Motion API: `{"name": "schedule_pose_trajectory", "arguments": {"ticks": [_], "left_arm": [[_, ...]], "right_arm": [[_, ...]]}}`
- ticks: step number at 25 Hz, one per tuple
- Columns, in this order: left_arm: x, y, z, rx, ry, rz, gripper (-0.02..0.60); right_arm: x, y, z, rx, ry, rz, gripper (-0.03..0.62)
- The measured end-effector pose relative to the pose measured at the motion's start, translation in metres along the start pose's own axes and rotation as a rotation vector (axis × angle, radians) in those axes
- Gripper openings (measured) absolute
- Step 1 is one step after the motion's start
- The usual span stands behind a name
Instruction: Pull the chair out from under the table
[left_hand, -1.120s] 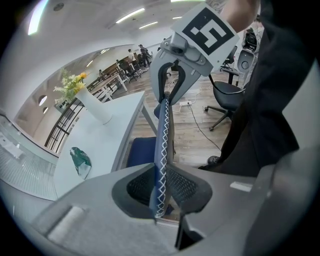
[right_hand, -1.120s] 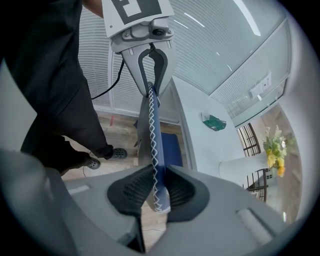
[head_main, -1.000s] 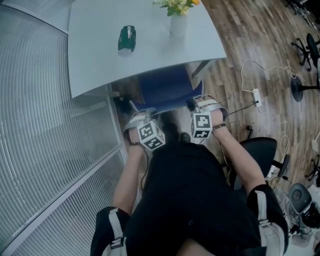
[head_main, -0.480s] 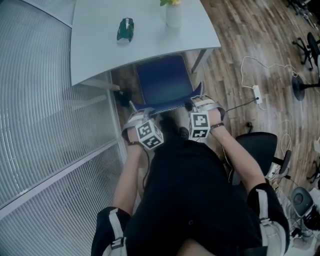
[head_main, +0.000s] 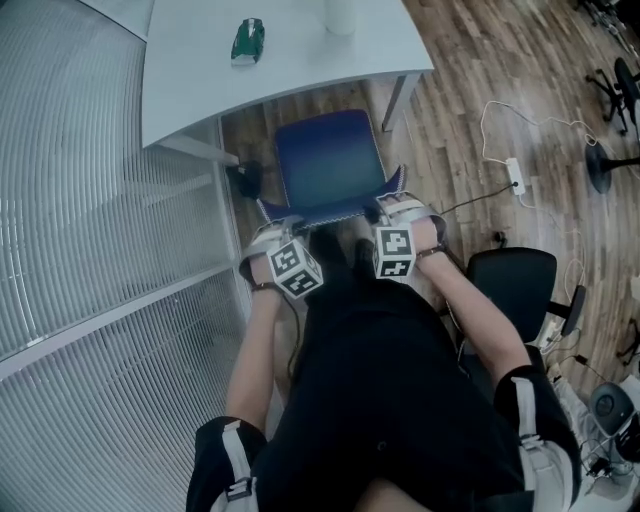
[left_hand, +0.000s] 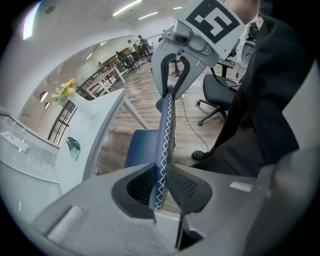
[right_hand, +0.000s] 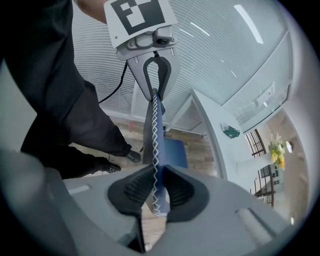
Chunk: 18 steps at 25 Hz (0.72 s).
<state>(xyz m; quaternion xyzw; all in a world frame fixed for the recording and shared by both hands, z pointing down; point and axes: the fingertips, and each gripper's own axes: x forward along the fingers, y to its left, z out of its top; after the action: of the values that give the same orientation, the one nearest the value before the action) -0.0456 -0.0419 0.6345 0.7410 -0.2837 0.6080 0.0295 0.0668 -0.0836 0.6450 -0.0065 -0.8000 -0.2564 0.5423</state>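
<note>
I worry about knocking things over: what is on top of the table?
The table holds a small green object and a white vase with yellow flowers. Its far end lies outside the head view, and the gripper views show it too small to tell more.

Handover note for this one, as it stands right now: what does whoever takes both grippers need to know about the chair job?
Left gripper: shut on the backrest top edge of the blue chair, left end.
Right gripper: shut on the same edge, right end.
Chair: seat almost clear of the grey table.
Done: both grips set, chair mostly out.
To do: perhaps a little more pull, then release; black office chair stands close behind, right.
</note>
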Motion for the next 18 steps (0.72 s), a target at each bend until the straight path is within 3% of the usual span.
{"name": "schedule_pose_trajectory", "arguments": {"ticks": [9,18], "left_arm": [[-0.016,-0.034,-0.014,-0.004,0.007,-0.01,0.075],[-0.028,-0.059,-0.036,0.06,-0.032,-0.045,0.072]], "right_arm": [[-0.015,0.035,0.019,0.014,-0.024,0.014,0.071],[-0.019,0.071,0.038,0.065,0.028,0.053,0.069]]}}
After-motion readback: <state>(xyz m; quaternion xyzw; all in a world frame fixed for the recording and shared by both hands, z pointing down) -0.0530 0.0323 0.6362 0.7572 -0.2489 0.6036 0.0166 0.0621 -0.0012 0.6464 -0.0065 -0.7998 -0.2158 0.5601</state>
